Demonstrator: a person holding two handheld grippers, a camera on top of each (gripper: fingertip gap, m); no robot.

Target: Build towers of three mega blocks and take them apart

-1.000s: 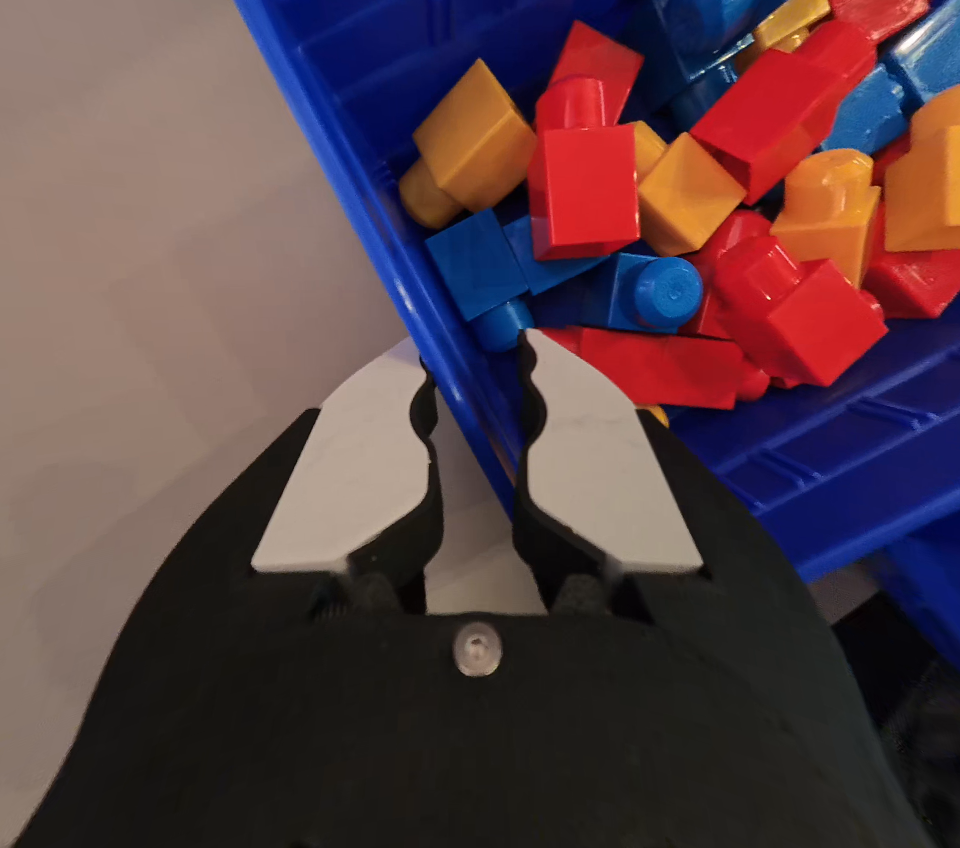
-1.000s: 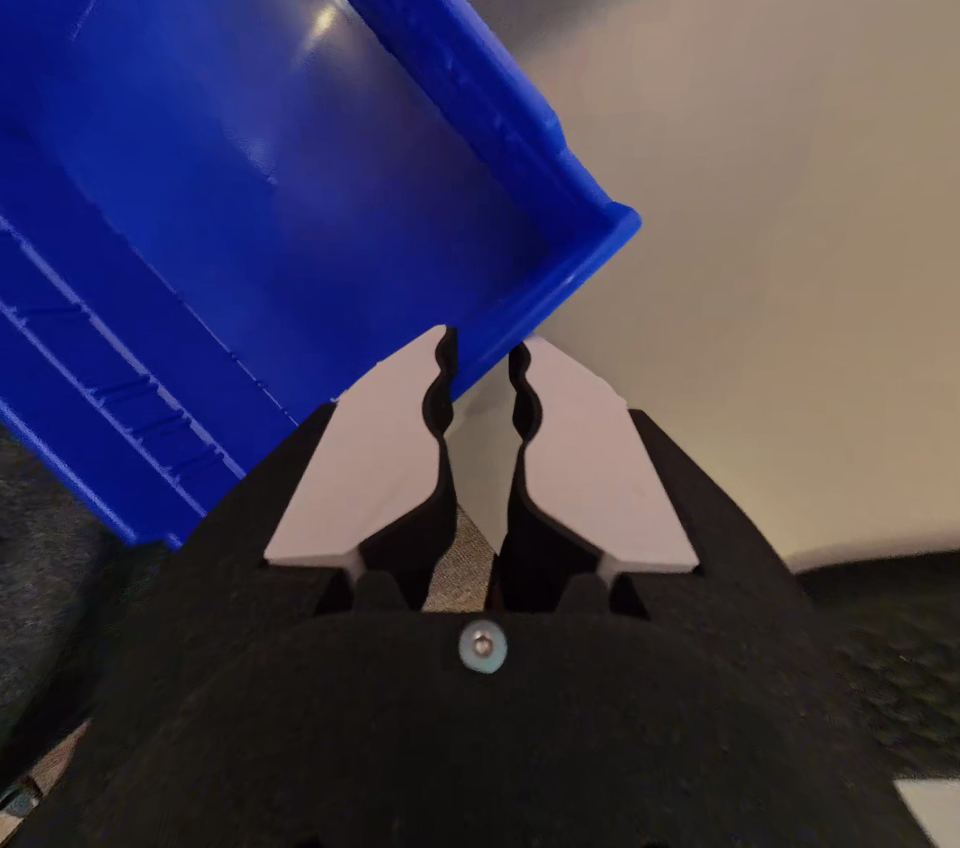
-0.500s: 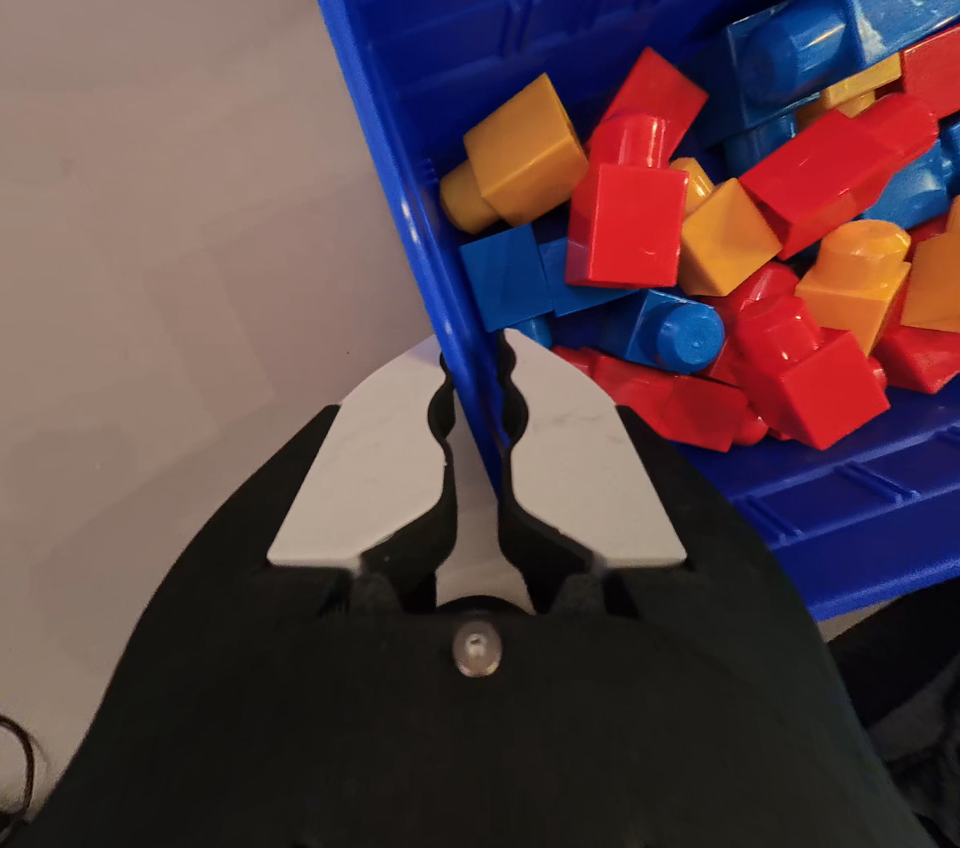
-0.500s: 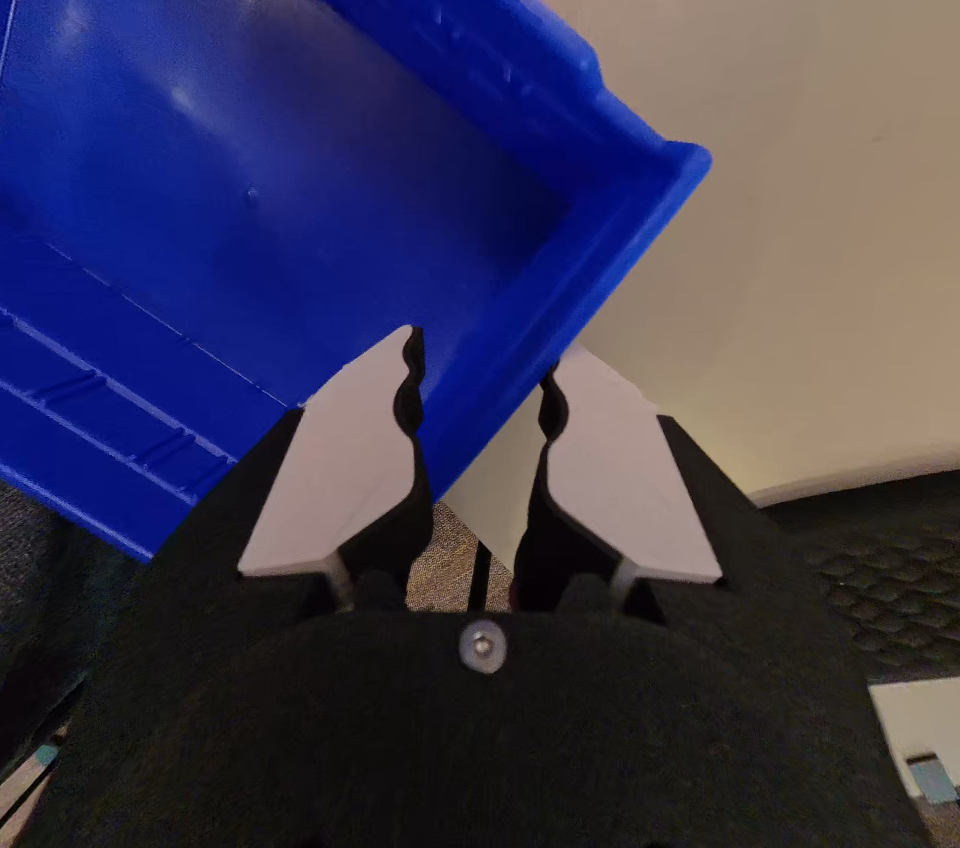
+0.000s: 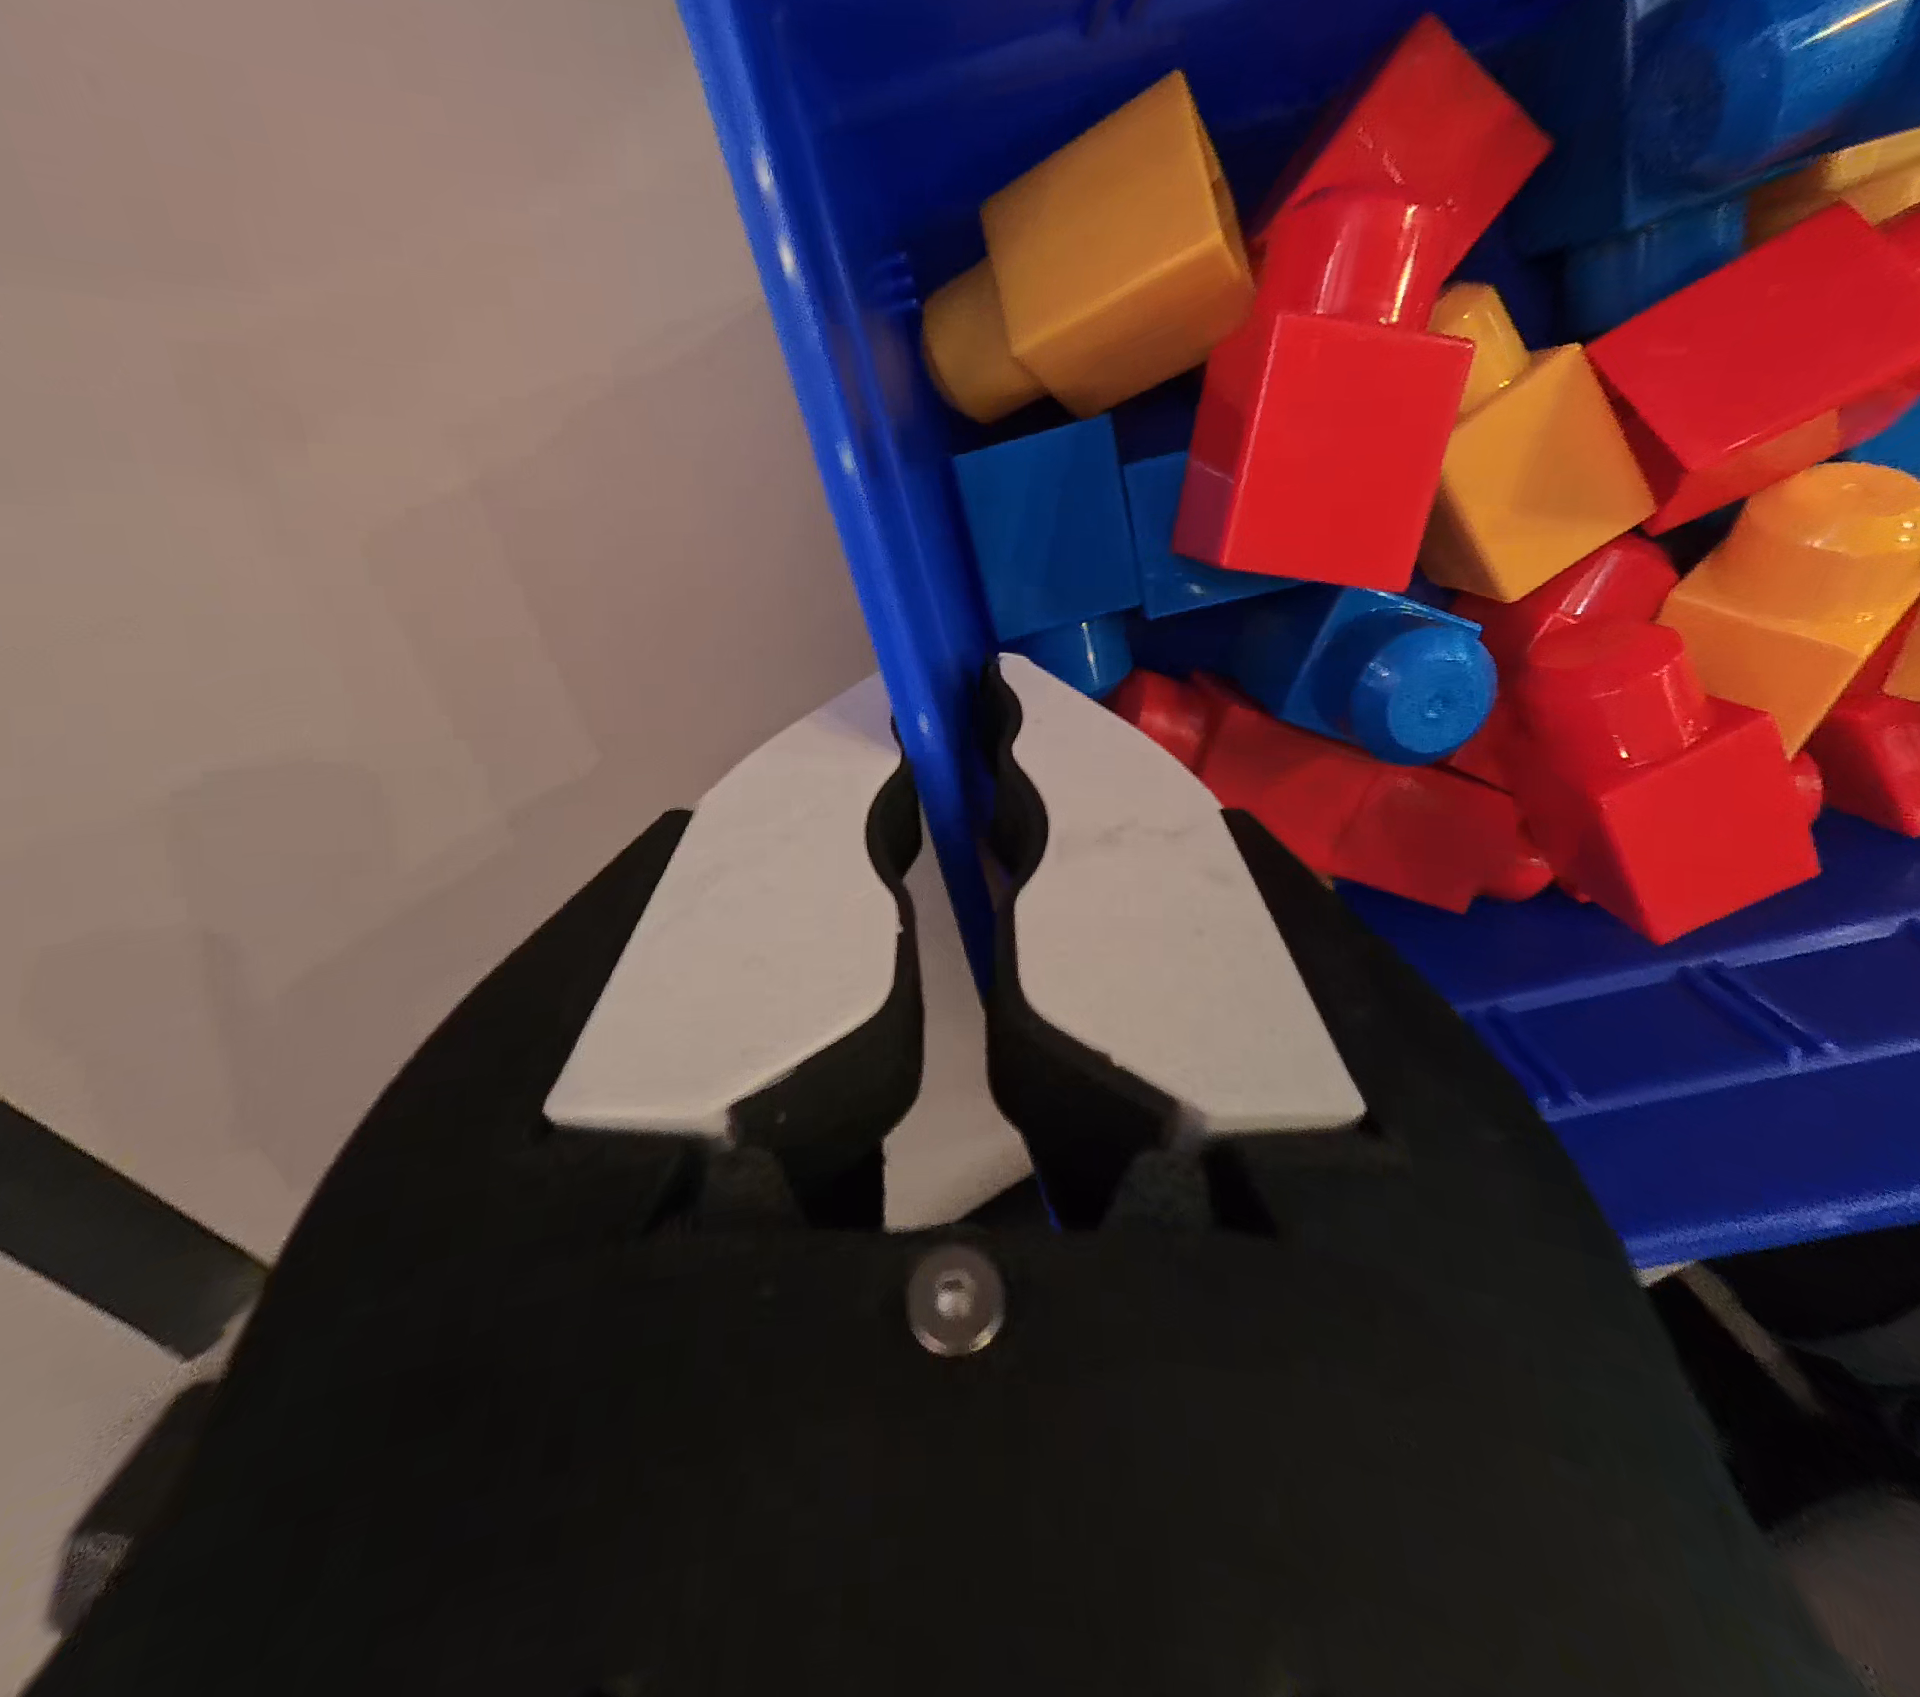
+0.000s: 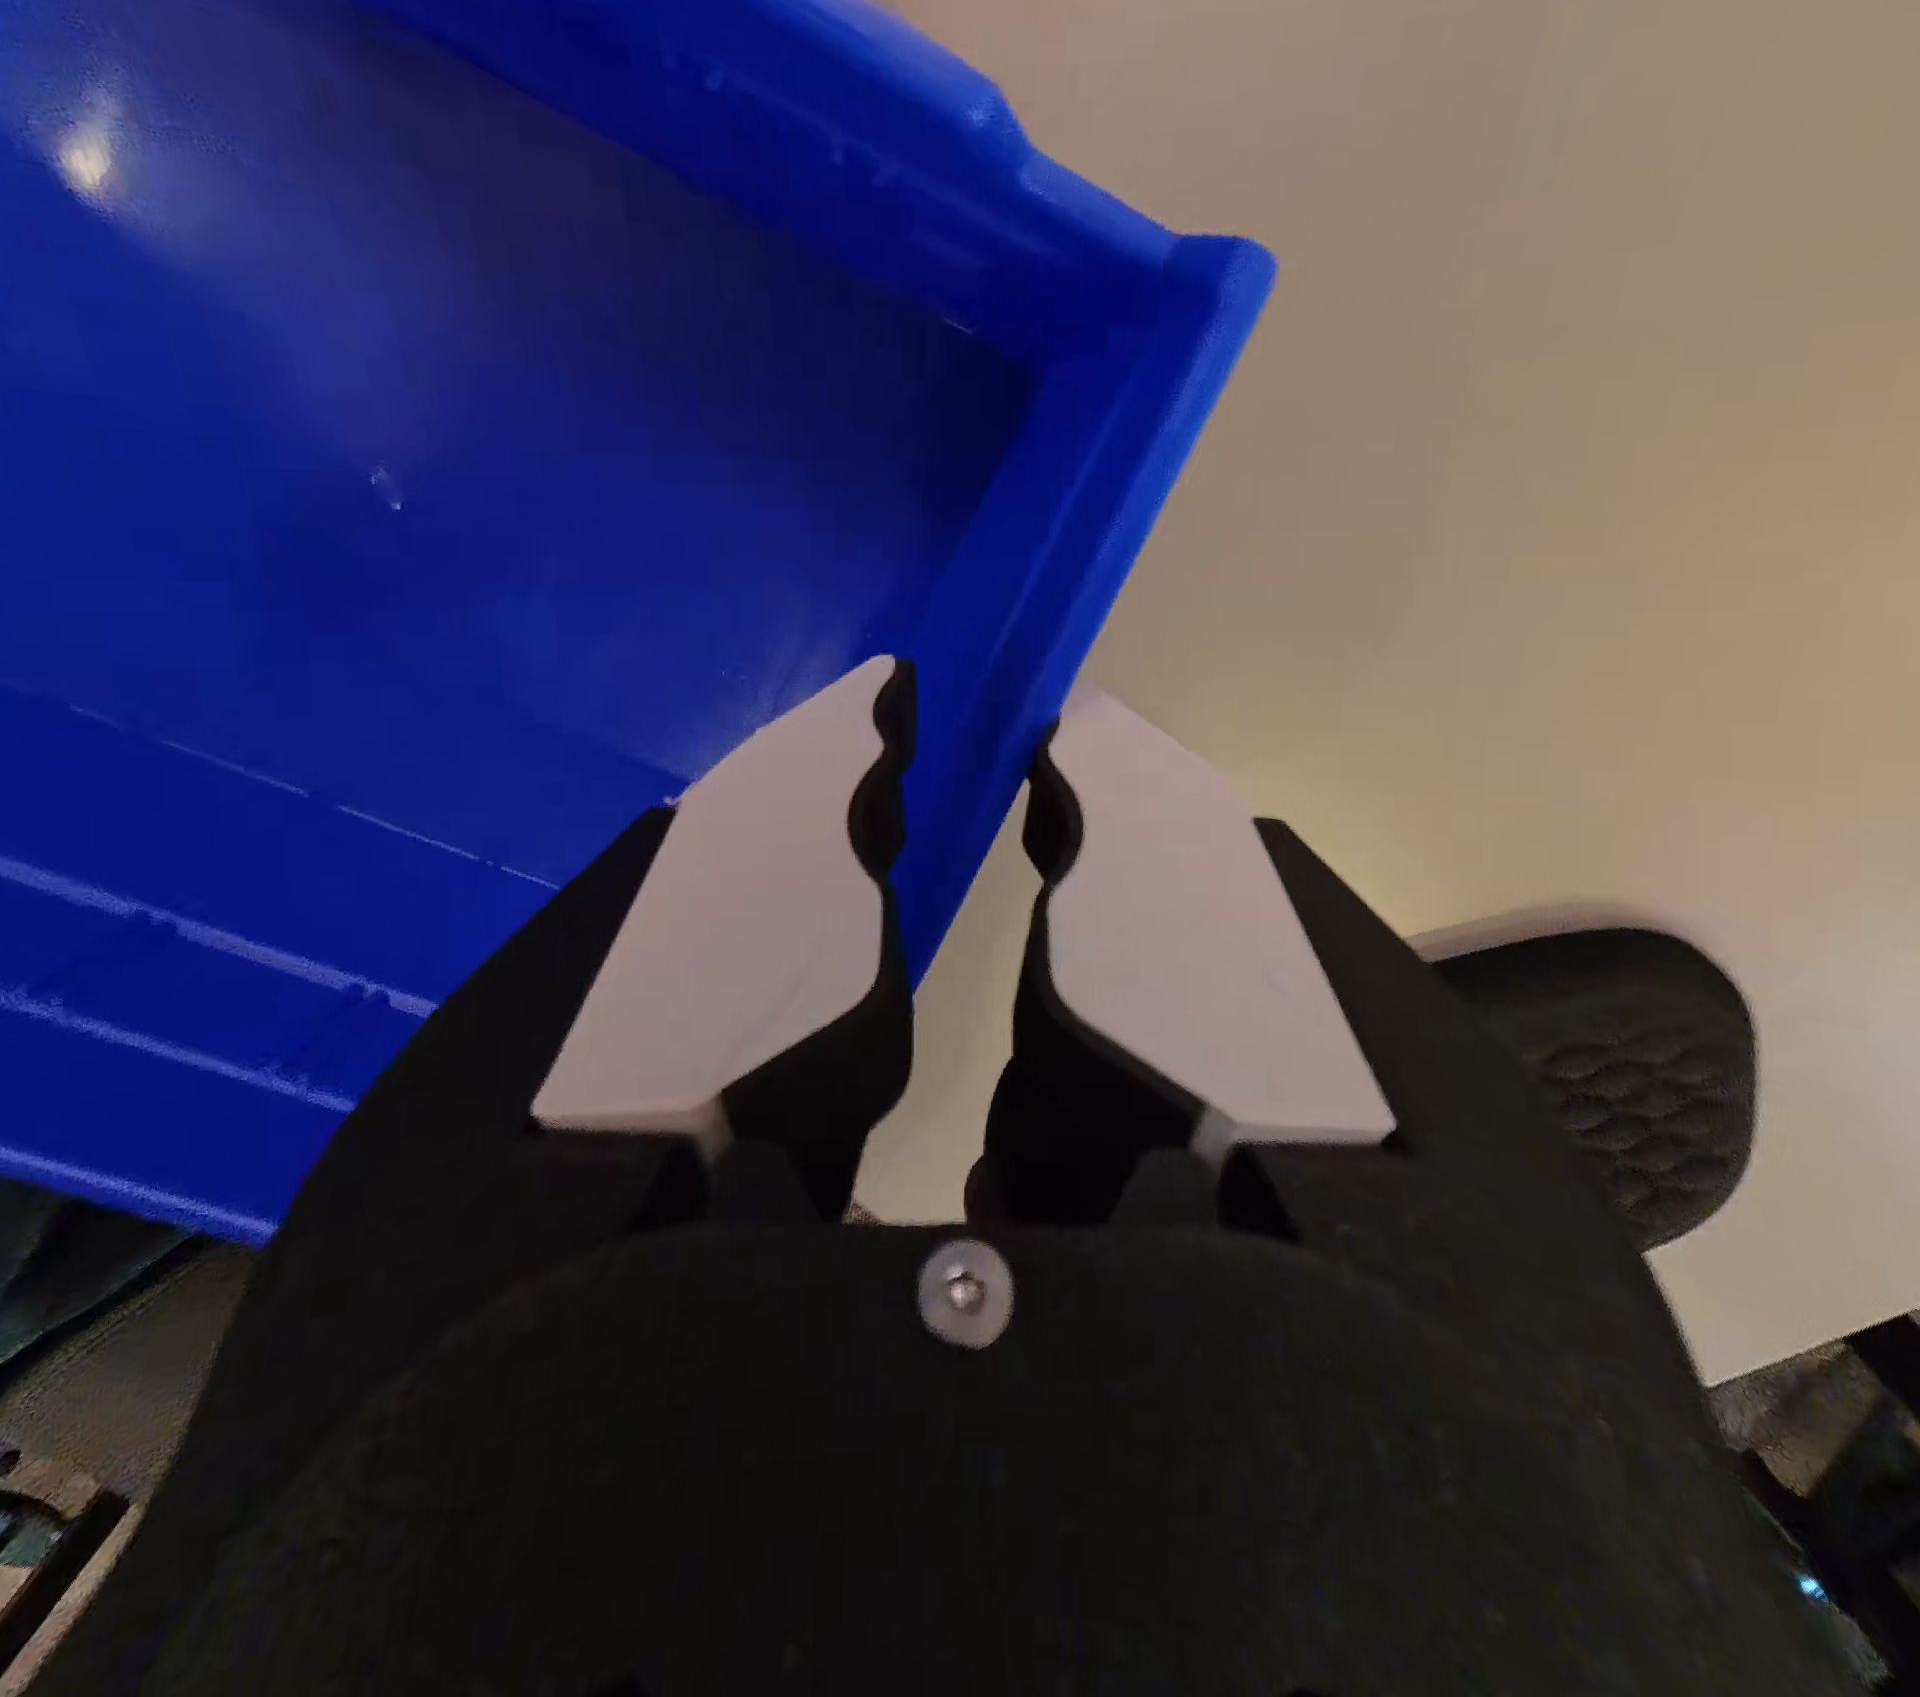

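Left wrist view: the left gripper (image 5: 951,712), two pale grey fingers with wavy black inner pads on a black body, pinches the thin side wall of a glossy blue plastic storage bin (image 5: 821,213); one finger (image 5: 769,899) lies outside the wall over the pale matte tabletop (image 5: 343,245), the other inside the bin. The task's pieces, a loose heap of chunky plastic mega blocks in red, yellow-orange and blue, lie inside this bin, none joined into a tower as far as can be seen. A red cube-shaped block with a round stud (image 5: 1325,452) rests on top of the heap near the gripped wall; a yellow-orange block (image 5: 1117,255) lies on its side just beside the wall; a blue block with its stud facing the camera (image 5: 1397,686) sits near the inner finger; a second red block (image 5: 1673,774) lies toward the bin's low front lip.

Right wrist view: the right gripper (image 6: 971,712), of the same build, is closed down on the rim of a blue plastic bin (image 6: 1091,484) close to a corner, one finger (image 6: 758,909) inside, the other outside. The part of this bin's interior in view holds no blocks. Whether it is the same bin cannot be told. Beyond it lies the pale tabletop (image 6: 1507,297), and a dark rounded textured object (image 6: 1631,1086) sits past its edge
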